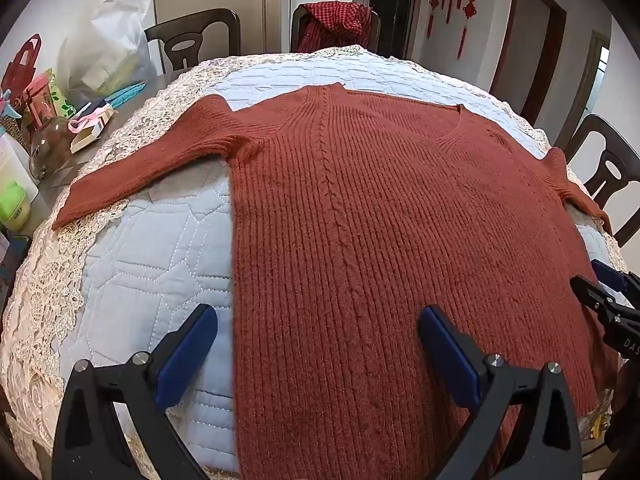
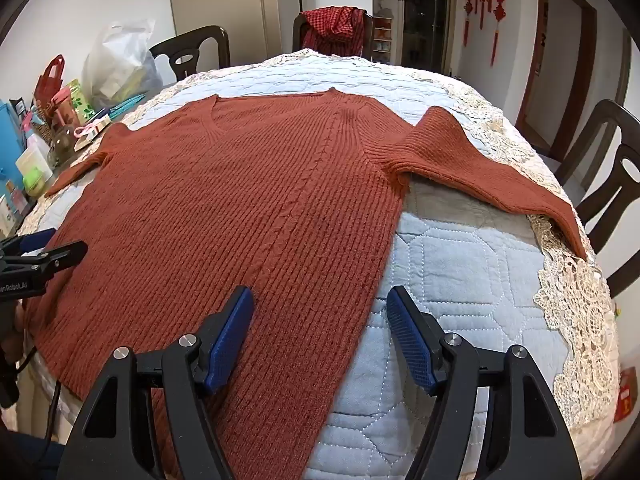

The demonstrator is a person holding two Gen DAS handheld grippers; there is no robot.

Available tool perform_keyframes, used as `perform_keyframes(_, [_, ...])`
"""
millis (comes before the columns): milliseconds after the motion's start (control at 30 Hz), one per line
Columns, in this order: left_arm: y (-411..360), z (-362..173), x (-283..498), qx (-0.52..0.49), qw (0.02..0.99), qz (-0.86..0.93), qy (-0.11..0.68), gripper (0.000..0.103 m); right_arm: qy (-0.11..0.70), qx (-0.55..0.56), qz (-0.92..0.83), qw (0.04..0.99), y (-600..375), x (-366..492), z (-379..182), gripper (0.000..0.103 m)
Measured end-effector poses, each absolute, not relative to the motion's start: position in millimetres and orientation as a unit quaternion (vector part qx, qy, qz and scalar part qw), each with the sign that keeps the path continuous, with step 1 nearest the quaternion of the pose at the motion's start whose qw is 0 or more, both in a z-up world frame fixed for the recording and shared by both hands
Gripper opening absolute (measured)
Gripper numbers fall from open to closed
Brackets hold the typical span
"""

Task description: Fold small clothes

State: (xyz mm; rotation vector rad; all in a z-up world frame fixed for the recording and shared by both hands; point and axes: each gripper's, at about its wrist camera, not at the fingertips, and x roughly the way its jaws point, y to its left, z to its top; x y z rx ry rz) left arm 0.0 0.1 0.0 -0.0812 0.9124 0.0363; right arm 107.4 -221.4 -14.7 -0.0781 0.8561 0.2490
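Both claws, left (image 1: 318,330) and right (image 2: 320,312), agape over sweater (image 1: 400,208), hem cut off below.

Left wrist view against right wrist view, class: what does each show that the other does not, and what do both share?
Left only: its own open hand-held gripper over the sweater's left edge. Right only: the right hand-held gripper, open over the sweater's right edge, and a blue box. Both: the flat rust sweater, the quilted cover, the red checked cloth on a chair.

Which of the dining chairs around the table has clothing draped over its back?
The chair at the far end of the table, with a red checked garment over its backrest. The other chairs' backs are bare.
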Motion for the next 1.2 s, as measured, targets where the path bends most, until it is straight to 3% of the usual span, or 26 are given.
perform_keyframes(1200, [-3.4, -2.7, -0.9, -0.035, 0.897, 0.032, 0.439, 0.103, 0.419, -0.032, 0.119, 0.899, -222.2, 111.3, -16.1, 0.070])
